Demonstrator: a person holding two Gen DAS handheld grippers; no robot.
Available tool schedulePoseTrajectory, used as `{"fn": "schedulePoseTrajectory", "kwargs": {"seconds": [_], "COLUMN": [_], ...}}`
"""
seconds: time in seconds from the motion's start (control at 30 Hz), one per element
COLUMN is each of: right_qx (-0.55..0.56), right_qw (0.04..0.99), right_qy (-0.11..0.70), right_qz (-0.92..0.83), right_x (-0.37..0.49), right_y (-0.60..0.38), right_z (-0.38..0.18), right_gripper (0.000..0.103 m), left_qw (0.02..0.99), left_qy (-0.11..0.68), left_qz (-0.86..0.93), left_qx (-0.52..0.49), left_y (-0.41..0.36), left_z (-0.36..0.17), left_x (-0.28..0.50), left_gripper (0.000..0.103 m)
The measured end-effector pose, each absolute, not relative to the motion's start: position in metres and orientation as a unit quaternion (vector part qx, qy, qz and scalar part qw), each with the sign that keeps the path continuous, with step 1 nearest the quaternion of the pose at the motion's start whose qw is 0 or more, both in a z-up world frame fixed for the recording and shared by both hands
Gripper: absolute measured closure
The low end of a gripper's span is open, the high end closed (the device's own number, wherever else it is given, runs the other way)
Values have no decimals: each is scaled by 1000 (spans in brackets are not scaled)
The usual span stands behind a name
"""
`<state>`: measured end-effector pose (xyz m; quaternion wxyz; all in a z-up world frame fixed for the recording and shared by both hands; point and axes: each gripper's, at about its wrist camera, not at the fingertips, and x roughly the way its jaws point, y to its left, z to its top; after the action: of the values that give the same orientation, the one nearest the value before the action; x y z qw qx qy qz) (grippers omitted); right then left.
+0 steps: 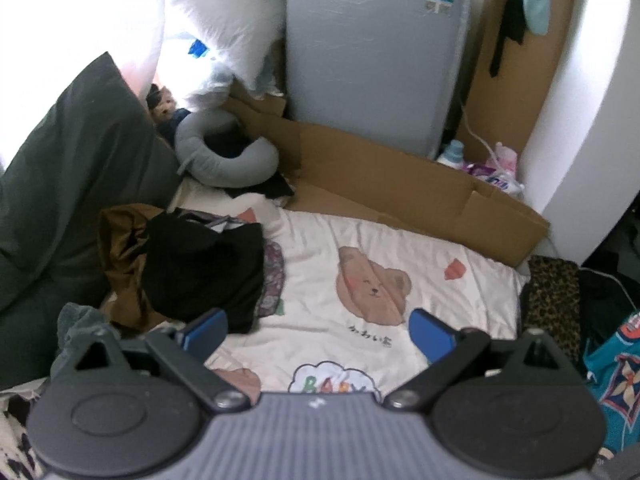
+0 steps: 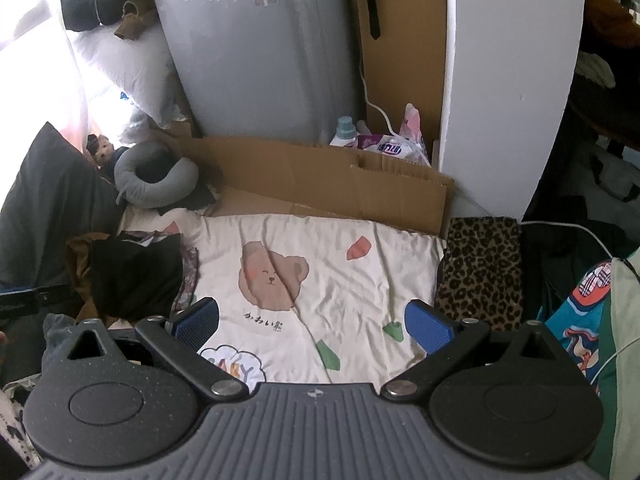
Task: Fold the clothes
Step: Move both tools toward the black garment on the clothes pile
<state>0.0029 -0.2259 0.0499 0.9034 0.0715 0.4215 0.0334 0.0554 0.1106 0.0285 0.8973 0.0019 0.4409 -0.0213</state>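
A cream bed sheet with a bear print (image 1: 372,280) (image 2: 276,276) lies flat ahead. A folded black garment (image 1: 204,272) (image 2: 132,276) lies on brown cloth at its left edge. A leopard-print garment (image 1: 554,300) (image 2: 480,272) lies at the right edge, and a teal patterned garment (image 1: 616,380) (image 2: 576,328) is further right. My left gripper (image 1: 318,334) is open and empty above the sheet. My right gripper (image 2: 312,326) is open and empty above the sheet, with its right fingertip (image 2: 428,326) near the leopard-print garment.
A flattened cardboard box (image 1: 400,188) (image 2: 320,184) lies behind the sheet, against a grey upright mattress (image 1: 372,52) (image 2: 260,48). A grey neck pillow (image 1: 228,152) (image 2: 156,180) and a dark pillow (image 1: 68,184) sit at left. A white panel (image 2: 508,80) stands at right.
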Motion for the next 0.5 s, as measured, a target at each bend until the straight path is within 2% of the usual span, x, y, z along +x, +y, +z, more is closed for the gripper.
{"fn": "schedulePoseTrajectory", "kwargs": {"seconds": [0.5], "right_qx": [76], "right_qw": [907], "right_qy": [413], "right_qz": [25], "right_x": [31], "right_y": [-214], "right_z": [43], "right_gripper": [1], "left_qw": [897], "left_qy": [442], "left_qz": [-9], "left_qx": [3], "left_y": [147], "left_z": [14], "left_x": [86], "left_gripper": [4]}}
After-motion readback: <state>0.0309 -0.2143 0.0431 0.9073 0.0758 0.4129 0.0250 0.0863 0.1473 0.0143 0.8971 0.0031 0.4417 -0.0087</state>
